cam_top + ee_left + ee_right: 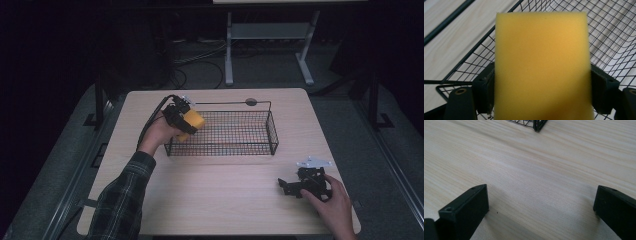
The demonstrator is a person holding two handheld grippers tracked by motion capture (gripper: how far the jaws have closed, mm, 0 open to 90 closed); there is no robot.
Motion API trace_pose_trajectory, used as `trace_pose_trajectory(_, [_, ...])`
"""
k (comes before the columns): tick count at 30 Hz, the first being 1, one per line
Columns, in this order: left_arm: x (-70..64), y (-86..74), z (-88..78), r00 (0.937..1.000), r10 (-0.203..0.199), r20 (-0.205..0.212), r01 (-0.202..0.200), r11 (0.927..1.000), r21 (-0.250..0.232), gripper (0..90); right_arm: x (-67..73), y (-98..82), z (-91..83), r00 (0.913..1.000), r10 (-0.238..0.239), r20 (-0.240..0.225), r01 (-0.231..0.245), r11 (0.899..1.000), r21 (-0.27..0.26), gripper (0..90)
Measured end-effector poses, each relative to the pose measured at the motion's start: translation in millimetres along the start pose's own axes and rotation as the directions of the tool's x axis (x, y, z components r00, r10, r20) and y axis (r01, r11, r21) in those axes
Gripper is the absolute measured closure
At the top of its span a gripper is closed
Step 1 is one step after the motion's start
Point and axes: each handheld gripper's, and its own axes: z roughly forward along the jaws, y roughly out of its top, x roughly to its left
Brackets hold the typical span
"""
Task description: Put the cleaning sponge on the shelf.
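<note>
Holding yellow sponge (541, 65) clamped in left gripper (181, 117) fingers over wire basket (235, 142) left end; lower past rim, then release. Right gripper (306, 183) wide open, empty, on tabletop (225, 185).

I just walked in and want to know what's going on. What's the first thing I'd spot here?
The bright yellow sponge pops out first: the left gripper squeezes it over the left end of a black wire basket at the far middle of the table. Near the right front corner, the right gripper sits low over bare wood, jaws wide apart.
</note>
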Motion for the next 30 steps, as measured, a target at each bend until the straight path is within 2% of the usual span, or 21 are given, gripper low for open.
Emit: trace_pose_trajectory(30, [2.3,-16.8,28.6,0.9989,-0.04,0.023,0.039,0.9982,0.046,22.5,0.0,0.0,0.0,1.0,0.0,0.0,0.0,1.0,0.0,0.0])
